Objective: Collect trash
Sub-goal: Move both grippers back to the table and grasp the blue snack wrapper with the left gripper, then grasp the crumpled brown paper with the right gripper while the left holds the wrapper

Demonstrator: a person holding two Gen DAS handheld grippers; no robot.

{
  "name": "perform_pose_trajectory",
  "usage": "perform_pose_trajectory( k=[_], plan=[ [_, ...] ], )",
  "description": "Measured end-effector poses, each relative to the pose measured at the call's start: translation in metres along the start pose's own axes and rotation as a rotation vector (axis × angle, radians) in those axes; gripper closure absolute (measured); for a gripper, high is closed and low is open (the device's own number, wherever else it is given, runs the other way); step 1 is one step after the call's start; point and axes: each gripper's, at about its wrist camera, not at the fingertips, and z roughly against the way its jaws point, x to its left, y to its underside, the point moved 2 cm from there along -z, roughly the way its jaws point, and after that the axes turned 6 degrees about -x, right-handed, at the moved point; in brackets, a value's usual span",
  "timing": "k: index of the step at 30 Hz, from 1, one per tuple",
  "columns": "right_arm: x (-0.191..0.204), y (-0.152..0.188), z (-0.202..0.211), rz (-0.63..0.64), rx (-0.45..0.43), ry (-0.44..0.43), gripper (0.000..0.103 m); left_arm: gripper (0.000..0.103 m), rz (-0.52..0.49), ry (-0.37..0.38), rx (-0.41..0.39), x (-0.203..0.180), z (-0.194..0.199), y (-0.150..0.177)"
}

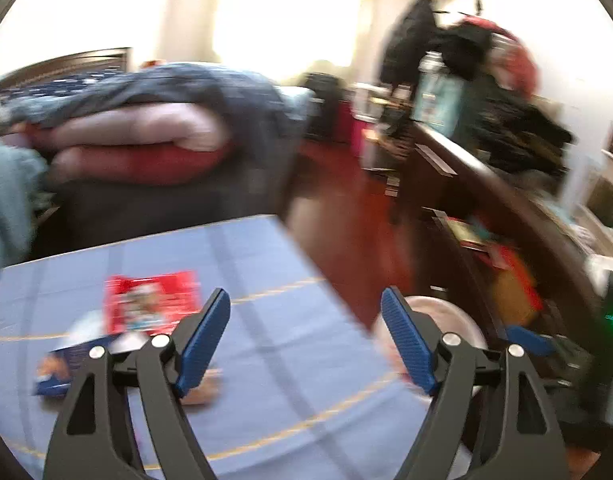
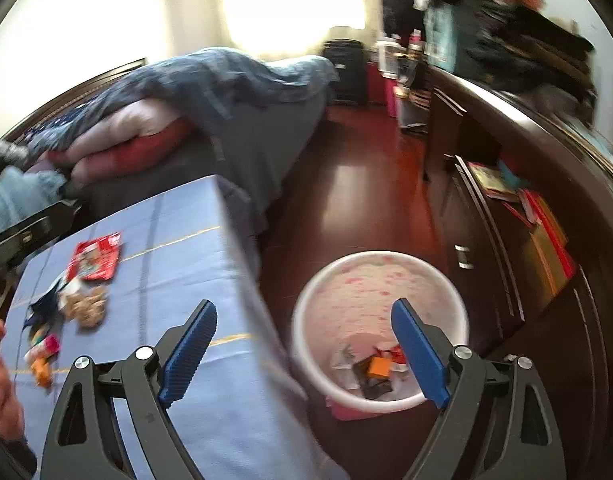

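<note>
both grippers have their blue-padded jaws wide apart with nothing between them. the right gripper [image 2: 304, 350] hangs over the table's edge and the bin [image 2: 306, 304], a white round tub with pink speckles inside, standing on the red-brown floor [image 2: 358, 184] just beside the table [image 2: 178, 240]; wrappers [image 2: 376, 370], orange, black and red, lie at its bottom. the left gripper [image 1: 306, 336] hovers over the blue cloth-covered table, where a red packet [image 1: 152, 300] lies flat near a blurred dark blue wrapper [image 1: 66, 364]. more crumpled trash [image 2: 66, 308] sits by the packet.
</note>
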Motion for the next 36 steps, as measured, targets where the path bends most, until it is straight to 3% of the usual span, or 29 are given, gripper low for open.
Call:
perform_pose_trajectory(
  k=[5, 9, 15, 16, 18, 23, 27, 36],
  plan=[
    [0.052, 0.005, 0.004, 0.081, 0.013, -0.075, 0.014, 0.017, 0.054, -0.209, 0.003, 0.075, 0.018, 0.009],
    [0.086, 0.011, 0.003, 0.137, 0.026, -0.123, 0.014, 0.016, 0.042, -0.328, 0.069, 0.123, 0.024, 0.033],
    [0.124, 0.018, 0.000, 0.186, 0.045, -0.169, 0.014, 0.018, -0.057, -0.322, 0.141, 0.142, 0.013, 0.055],
    [0.129, 0.019, -0.001, 0.189, 0.047, -0.174, 0.014, 0.021, -0.081, -0.320, 0.144, 0.142, 0.008, 0.057],
    [0.136, 0.021, 0.000, 0.196, 0.050, -0.179, 0.014, 0.038, -0.101, -0.304, 0.173, 0.143, -0.002, 0.062],
    [0.148, 0.021, 0.000, 0.220, 0.047, -0.183, 0.014, 0.050, -0.076, -0.293, 0.199, 0.159, -0.019, 0.068],
    [0.161, 0.020, -0.004, 0.242, 0.044, -0.191, 0.014, 0.093, 0.003, -0.214, 0.196, 0.173, -0.022, 0.067],
    [0.206, 0.027, -0.039, 0.258, 0.103, -0.248, 0.014, 0.096, 0.066, -0.172, 0.054, 0.193, 0.012, 0.053]
  ],
)
